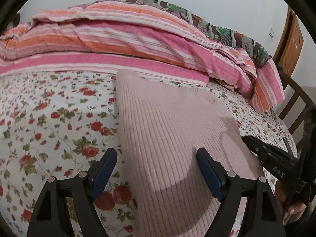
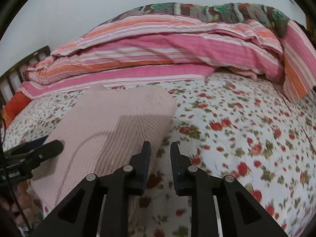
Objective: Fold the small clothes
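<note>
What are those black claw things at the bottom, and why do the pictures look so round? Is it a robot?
No robot here. A person holds a pair of tongs in each hand, and each pair carries a small camera with a bulging lens that bends the picture round. One picture looks along the left tongs, the other along the right tongs. Both point at a bed with a flowered sheet, where a pink ribbed sweater lies partly folded. A striped quilt is piled behind it. The left tongs are wide open over the sweater's edge. The right tongs are only narrowly open beside it. Neither holds anything.
</note>
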`<state>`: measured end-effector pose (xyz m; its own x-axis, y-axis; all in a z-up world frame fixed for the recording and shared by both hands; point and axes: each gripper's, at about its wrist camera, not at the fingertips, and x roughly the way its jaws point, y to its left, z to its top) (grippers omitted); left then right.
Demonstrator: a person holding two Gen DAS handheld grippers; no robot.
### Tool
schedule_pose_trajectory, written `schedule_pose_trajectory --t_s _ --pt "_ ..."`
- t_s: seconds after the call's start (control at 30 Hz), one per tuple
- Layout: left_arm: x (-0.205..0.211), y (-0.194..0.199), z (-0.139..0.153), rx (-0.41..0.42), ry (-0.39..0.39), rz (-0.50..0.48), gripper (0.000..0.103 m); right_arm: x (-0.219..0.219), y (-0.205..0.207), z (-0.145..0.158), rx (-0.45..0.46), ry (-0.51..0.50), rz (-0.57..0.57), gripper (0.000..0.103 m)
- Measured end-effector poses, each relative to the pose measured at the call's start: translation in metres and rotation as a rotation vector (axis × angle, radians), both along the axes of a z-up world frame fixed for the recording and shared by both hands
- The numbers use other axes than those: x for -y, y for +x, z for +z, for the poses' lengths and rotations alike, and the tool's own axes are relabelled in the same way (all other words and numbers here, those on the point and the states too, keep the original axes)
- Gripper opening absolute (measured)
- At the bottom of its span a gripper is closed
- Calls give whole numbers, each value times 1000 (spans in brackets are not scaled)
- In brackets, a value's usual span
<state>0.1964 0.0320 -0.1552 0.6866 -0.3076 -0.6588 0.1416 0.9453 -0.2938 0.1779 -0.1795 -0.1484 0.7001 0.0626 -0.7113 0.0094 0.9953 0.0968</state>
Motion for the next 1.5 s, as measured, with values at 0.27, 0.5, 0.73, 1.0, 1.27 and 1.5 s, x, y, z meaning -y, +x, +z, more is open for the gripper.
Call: schedule_pose_trajectory --t_s 0.27,0.5,0.73,1.0,1.27,1.5 --pt "7 -17 -12 -33 -15 -40 83 -5 -24 7 -54 -26 -29 21" --pt "2 -32 -11 -71 -22 -21 83 -13 -57 30 -39 -65 -54 32" --pt "2 -63 17 -65 51 0 81 -13 -87 68 15 -63 -70 57" --pt "11 -120 92 76 198 68 81 -15 -118 108 31 -37 -78 64" --pt "8 -164 146 174 232 127 89 -19 -158 138 87 -38 -84 91" --pt "7 -183 164 193 230 151 89 -22 -179 147 104 -62 -99 98"
